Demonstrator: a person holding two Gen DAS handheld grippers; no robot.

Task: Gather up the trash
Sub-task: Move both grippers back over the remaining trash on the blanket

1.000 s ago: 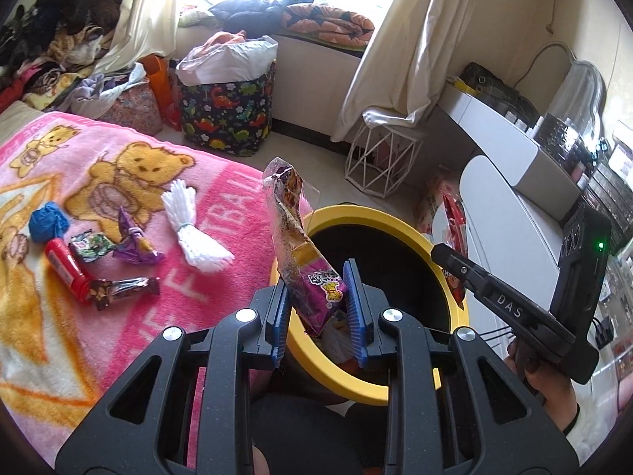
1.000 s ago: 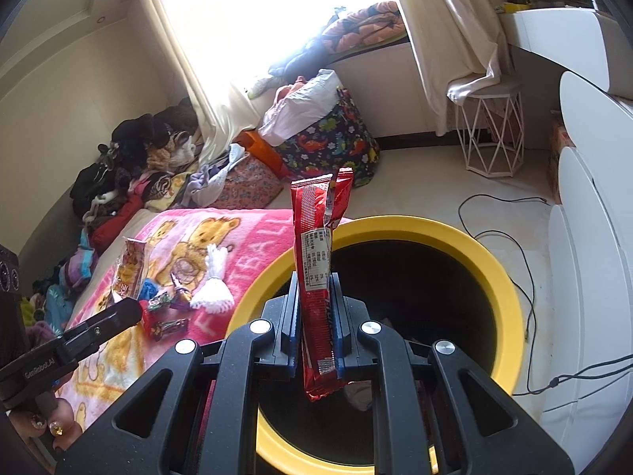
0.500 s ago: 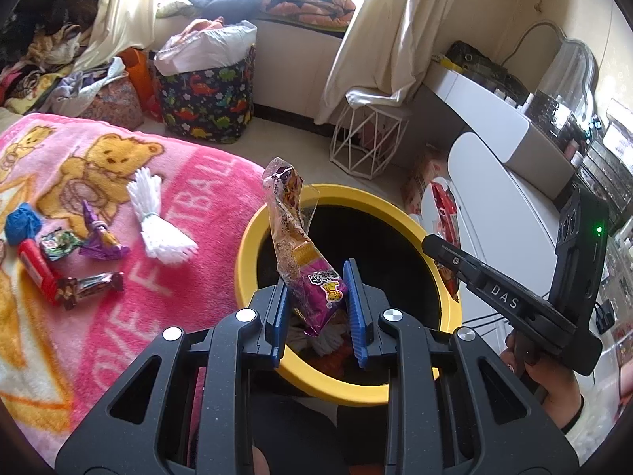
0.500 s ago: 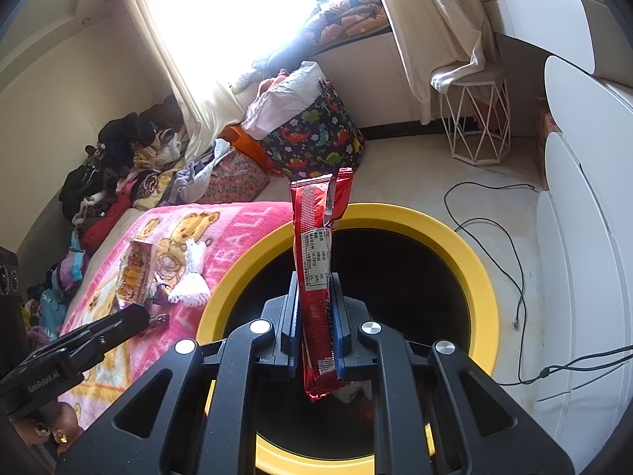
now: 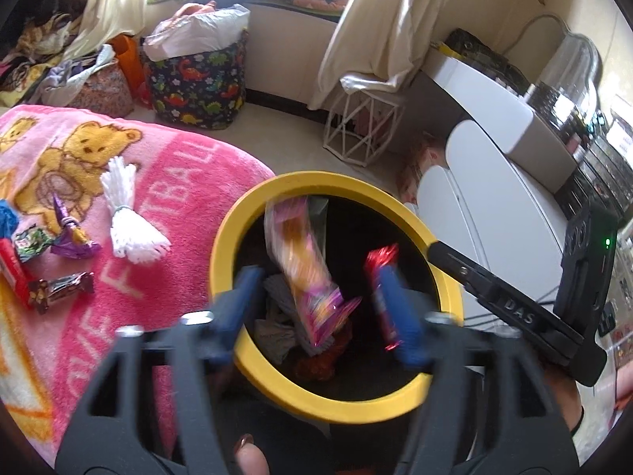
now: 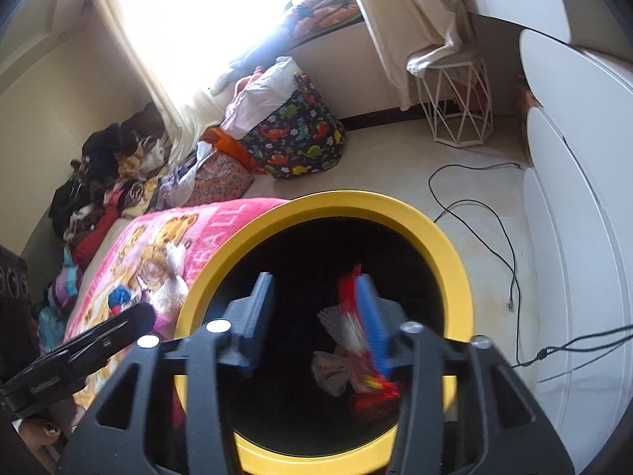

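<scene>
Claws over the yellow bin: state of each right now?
Left claw: opening, pink snack bag dropping free.
Right claw: opening, red wrapper slipping off its pad.

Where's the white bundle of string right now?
In the left wrist view, the white string bundle lies on the pink bear blanket, left of the yellow-rimmed bin, with the purple wrapper just to its left.

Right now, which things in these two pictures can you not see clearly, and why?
- Pink snack bag, left wrist view: motion blur, print unreadable.
- Red wrapper, right wrist view: blurred, partly behind the right gripper's finger.
- Bin bottom, both views: dark, contents unclear.
- Red packet on the blanket: cut off by the picture's left edge.
</scene>
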